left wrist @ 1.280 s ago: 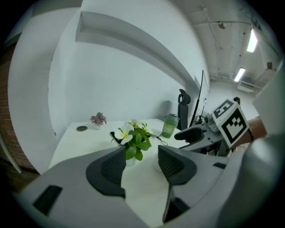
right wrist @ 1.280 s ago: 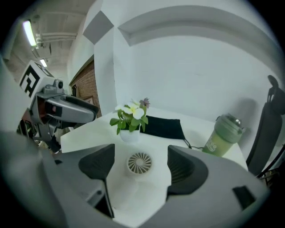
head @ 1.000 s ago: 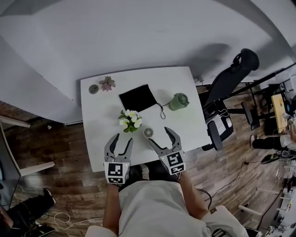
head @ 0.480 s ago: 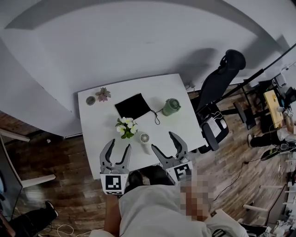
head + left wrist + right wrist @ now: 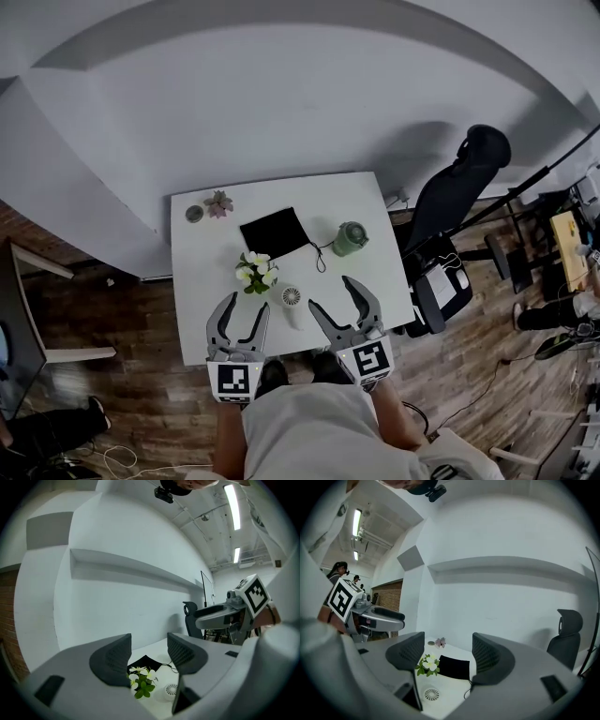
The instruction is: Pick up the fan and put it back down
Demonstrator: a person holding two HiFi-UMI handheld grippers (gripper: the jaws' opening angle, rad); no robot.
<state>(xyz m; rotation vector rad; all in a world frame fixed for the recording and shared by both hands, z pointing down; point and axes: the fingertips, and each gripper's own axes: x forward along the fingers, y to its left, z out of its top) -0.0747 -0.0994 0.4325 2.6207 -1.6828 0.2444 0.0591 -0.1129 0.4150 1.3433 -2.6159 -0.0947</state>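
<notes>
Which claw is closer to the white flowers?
Left. In the head view the left claw is just below the white flowers; the right claw is off to their right, beyond the fan.

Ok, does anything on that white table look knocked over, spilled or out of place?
Nothing stands out. The small white round fan, the white-flowered plant, the black fabric pouch and the pale green pot all sit on the white table, with no spill visible.

Our two grippers above the near edge of the white bench (image 5: 202,253)

We hold the left gripper (image 5: 246,302) and right gripper (image 5: 330,292) side by side, jaws apart and empty, the right's having just been closing. The small white fan (image 5: 292,296) sits between them, beside white flowers (image 5: 256,272), a black pouch (image 5: 274,232) beyond.
</notes>
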